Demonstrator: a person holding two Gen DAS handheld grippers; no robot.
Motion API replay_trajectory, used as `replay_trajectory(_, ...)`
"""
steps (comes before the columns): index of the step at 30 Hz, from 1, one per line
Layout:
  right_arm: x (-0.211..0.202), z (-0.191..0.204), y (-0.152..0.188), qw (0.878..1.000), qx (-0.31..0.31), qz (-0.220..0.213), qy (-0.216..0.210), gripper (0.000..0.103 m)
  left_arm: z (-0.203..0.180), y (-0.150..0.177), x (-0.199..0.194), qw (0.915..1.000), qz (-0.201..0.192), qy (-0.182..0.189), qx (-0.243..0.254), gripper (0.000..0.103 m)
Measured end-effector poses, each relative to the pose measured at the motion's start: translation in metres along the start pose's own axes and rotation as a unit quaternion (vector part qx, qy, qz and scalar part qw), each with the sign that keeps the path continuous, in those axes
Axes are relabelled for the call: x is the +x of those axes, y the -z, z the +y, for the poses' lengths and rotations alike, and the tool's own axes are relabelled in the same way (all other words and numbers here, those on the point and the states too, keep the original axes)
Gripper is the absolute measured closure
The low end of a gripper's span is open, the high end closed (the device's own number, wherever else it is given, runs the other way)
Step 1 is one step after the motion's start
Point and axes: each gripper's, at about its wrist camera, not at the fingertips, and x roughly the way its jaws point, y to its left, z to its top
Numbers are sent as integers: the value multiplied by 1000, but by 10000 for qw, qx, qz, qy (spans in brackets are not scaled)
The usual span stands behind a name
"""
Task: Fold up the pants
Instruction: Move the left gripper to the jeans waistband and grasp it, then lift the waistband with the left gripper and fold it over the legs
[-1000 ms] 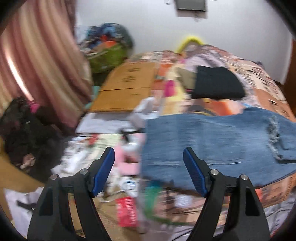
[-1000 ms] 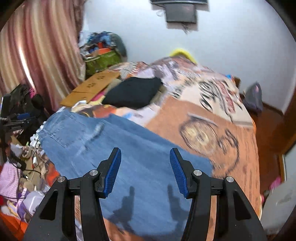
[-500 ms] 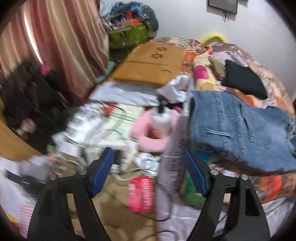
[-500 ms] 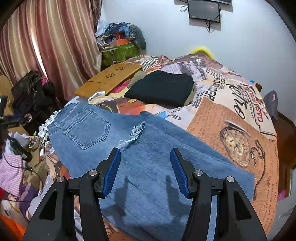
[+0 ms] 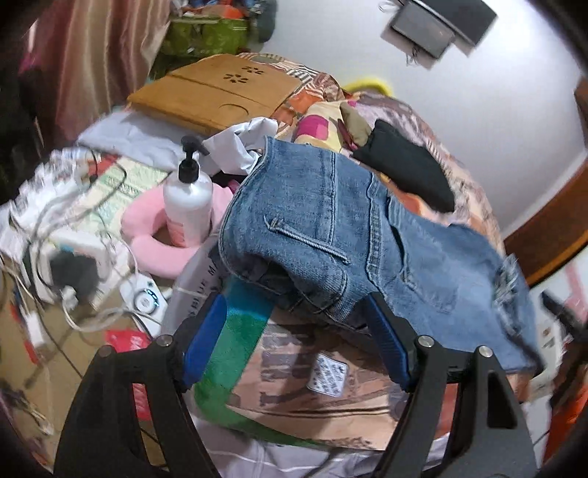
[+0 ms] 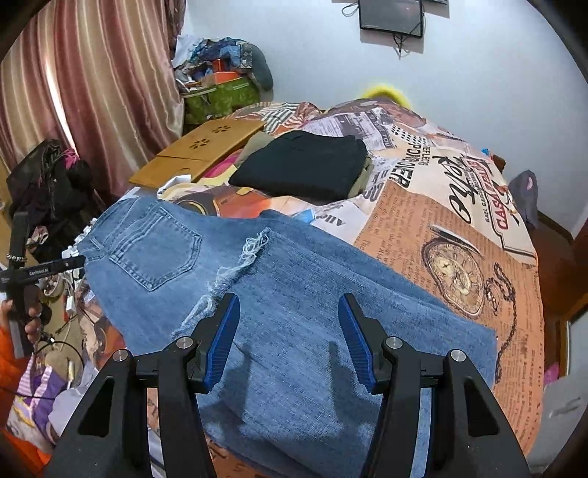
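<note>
the left gripper, jaws apart and empty, should bite the faded blue denim pants at the waistband corner just ahead; the right gripper hovers unclenched above the leg.

Count, both wrist views:

- Blue denim jeans: 1, spread on the bed; back pockets visible: 1 in the right view.
- Folded black garment: 1.
- Wooden lap desk: 1, with 2 flower-shaped cut-outs.
- White pump bottle: 1.
- Pink neck pillow: 1.
- Printed bedspread: 1.
- Wall-mounted screen: 1.
- Grippers: 2, left gripper and right gripper, 2 blue-padded fingers each.
- Green bag: 1.
</note>
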Motion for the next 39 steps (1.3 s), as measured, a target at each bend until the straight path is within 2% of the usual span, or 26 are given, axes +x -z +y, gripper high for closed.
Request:
replay_trajectory(5, 8, 3, 2, 10000, -66, 72, 3, 51, -2, -1, -14, 9994, -174, 276, -82, 26)
replay_trajectory(7, 12, 4, 3, 9999, -56, 98, -32, 51, -6, -1, -8, 9991, -77, 404, -82, 26)
replay_trajectory(10, 15, 6, 5, 9999, -41, 115, -66, 51, -6, -1, 11, 9995, 121, 261, -157, 26)
replay_trajectory(12, 16, 7, 7, 9999, -74, 132, -83, 51, -1, 2, 23, 9985, 226, 314, -377, 26)
replay_trajectory(14, 17, 9, 9, 9998, -150, 160, -19, 51, 0, 3, 30, 9982, 205, 287, -492, 25)
replay_trajectory(20, 20, 4, 11, 9996, -180, 232, 22, 51, -10, -2, 47, 9995, 143, -35, -294, 16)
replay_trajectory(28, 26, -2, 15, 9995, -42, 315, -21, 51, -8, -20, 73, 9992, 111, -70, -373, 13)
replay_trajectory(33, 26, -6, 16, 9995, 33, 317, 17, 51, -19, -30, 75, 9995, -84, -301, -102, 26)
replay_trajectory(35, 25, -7, 16, 9995, 66, 305, 12, 51, -29, -33, 69, 9988, -237, -392, 174, 40)
replay_trajectory(39, 23, -9, 18, 9995, 103, 300, 38, 51, -54, -39, 55, 9940, -543, -570, 753, 54)
